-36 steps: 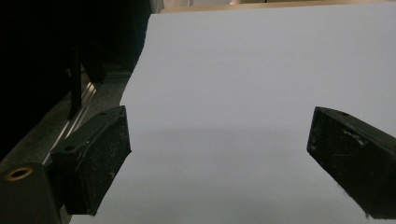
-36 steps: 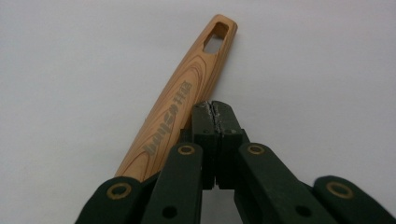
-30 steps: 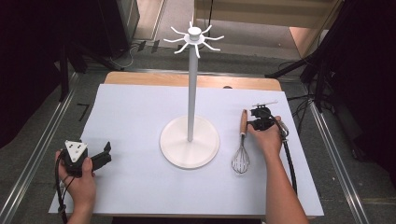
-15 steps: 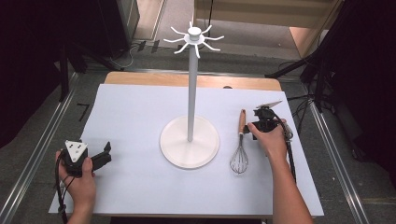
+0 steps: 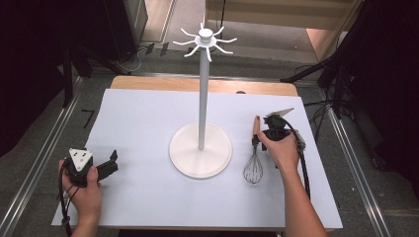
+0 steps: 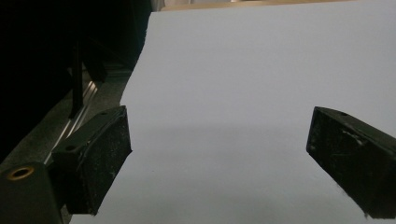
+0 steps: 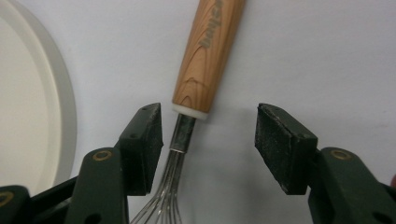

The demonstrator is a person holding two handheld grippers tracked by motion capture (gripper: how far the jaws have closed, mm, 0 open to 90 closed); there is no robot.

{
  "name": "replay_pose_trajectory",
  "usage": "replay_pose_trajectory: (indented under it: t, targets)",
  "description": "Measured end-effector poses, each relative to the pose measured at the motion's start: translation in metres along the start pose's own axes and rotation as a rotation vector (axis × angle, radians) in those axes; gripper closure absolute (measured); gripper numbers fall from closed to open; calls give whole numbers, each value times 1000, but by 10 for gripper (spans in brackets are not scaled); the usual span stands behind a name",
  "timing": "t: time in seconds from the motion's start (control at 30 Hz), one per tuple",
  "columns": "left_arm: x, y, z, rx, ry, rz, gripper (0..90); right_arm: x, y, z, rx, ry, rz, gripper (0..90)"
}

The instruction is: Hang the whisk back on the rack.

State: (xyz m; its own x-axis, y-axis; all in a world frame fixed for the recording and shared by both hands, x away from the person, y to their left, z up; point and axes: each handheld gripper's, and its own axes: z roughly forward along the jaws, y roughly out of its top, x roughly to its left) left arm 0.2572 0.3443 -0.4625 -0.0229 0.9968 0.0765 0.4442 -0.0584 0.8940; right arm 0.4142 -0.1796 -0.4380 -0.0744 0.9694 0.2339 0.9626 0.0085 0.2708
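White paper covers the table, where right tongs, jaws just opening, straddle the whisk neck at the stand's three o'clock for a grab; left tongs wait wide, empty.

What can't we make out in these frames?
- Whisk: right gripper view, the handle's end is cut off by the top edge and its print is too blurred to read.
- Whisk wires: cut off by the bottom edge between the right gripper fingers.
- Stand: cut off by the left edge.
- Left gripper: high view, fingers too small to judge.
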Motion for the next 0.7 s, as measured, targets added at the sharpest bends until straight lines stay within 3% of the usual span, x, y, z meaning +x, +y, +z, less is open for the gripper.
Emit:
replay_pose_trajectory:
  t: [0.17,0.33,0.5,0.7]
  targets:
    - [0,0,0,0,2,1,70,3,-3,1,24,5,43,560]
    - [-1,0,1,3,7,0,70,5,-5,3,48,20,77,619]
    - [-1,0,0,0,4,0,69,9,-6,6,65,31,73,632]
    - [-1,0,0,1,6,0,70,11,-7,9,76,22,87,716]
